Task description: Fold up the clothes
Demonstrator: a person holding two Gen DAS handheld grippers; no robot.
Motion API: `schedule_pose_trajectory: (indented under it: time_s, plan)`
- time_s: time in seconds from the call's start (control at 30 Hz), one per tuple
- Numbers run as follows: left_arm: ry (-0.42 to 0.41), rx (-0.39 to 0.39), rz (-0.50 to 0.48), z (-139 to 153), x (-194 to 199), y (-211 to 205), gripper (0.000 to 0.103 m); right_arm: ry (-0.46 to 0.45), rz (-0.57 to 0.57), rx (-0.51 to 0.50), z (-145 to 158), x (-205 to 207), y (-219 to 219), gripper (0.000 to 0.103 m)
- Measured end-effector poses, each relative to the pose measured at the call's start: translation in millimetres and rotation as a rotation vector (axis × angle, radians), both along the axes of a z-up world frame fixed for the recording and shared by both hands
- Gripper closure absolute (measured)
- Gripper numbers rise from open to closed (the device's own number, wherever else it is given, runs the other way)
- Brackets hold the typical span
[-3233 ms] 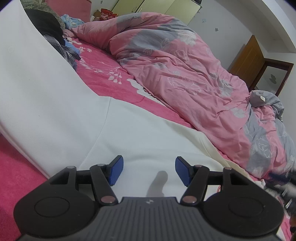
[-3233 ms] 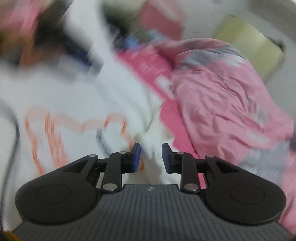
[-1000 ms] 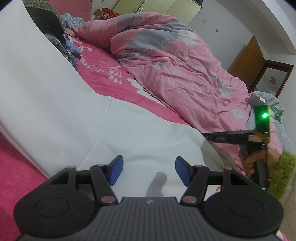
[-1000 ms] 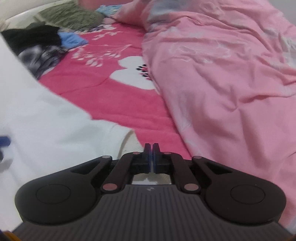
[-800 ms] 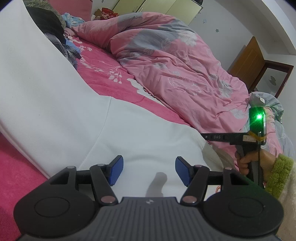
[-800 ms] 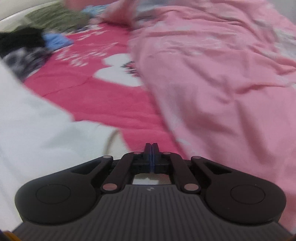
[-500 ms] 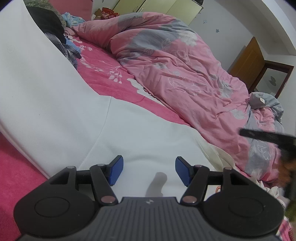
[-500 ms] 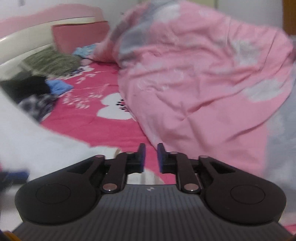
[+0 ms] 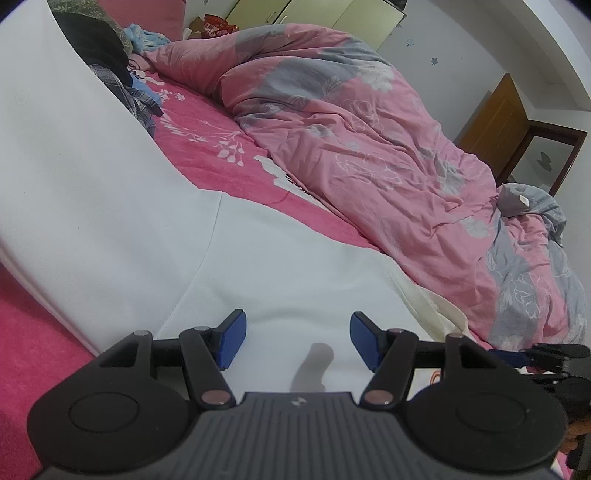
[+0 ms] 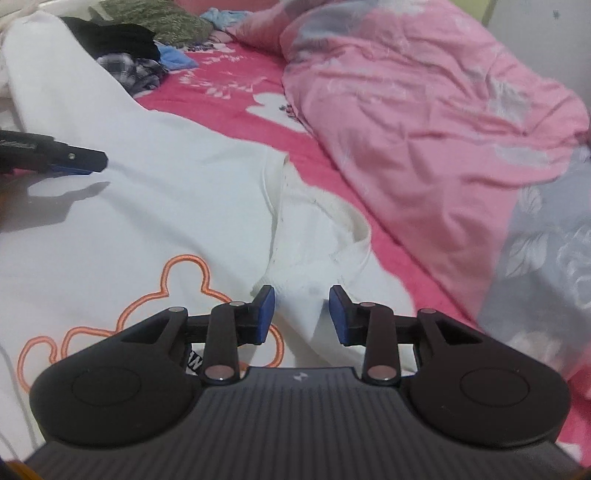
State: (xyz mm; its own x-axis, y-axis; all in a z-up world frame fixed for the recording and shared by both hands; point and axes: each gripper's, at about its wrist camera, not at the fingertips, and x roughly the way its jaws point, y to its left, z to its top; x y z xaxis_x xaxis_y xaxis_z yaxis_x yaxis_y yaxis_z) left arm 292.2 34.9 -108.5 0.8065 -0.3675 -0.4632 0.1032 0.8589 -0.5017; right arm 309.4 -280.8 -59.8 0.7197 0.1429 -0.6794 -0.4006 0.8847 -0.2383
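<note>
A white sweatshirt (image 9: pixel 155 206) lies spread on the pink bed, with one long part running to the far left. Its orange mouse-outline print (image 10: pixel 184 273) shows in the right wrist view, beside a bunched ribbed sleeve end (image 10: pixel 317 236). My left gripper (image 9: pixel 297 338) hovers open just above the white cloth, holding nothing. My right gripper (image 10: pixel 301 314) is open over the sleeve end, nothing between its blue pads. The left gripper's fingertip (image 10: pixel 74 160) shows at the left edge there. The right gripper (image 9: pixel 546 354) peeks in low at the right of the left wrist view.
A rumpled pink and grey floral duvet (image 9: pixel 369 140) fills the right side of the bed. Black, plaid and blue clothes (image 10: pixel 129 55) and a green pillow (image 10: pixel 155 18) lie at the head. A wooden door (image 9: pixel 495 125) and pale cabinets (image 9: pixel 314 14) stand beyond.
The right gripper was shut a second ago near the sleeve edge; it has opened, swung away and come back low over the sleeve end. The left gripper has stayed put and open.
</note>
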Motion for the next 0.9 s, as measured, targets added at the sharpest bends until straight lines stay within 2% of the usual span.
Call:
schedule_pose_trajectory:
  time_s: [0.1,0.13,0.17,0.23,0.37,0.53,0.9]
  plan:
    - [0.000,-0.001,0.000,0,0,0,0.039,0.030,-0.034,0.044,-6,8,-6,0.078]
    - [0.000,-0.001,0.000,0,0,0,0.039,0.035,-0.044,0.062,-6,10,-9,0.090]
    - [0.000,0.000,0.000,0,0,0,0.039,0.037,-0.051,0.075,-6,11,-10,0.097]
    - [0.000,0.000,0.000,0,0,0,0.039,0.023,-0.064,0.097,-3,10,-13,0.099]
    - [0.001,-0.001,0.000,0,0,0,0.039,-0.044,-0.093,0.103,8,9,-19,0.100]
    - [0.001,0.000,0.000,0,0,0,0.039,-0.125,-0.192,0.116,23,29,-39,0.100]
    - [0.001,-0.001,0.001,0,0,0,0.040,-0.128,-0.476,0.269,-8,76,-98,0.098]
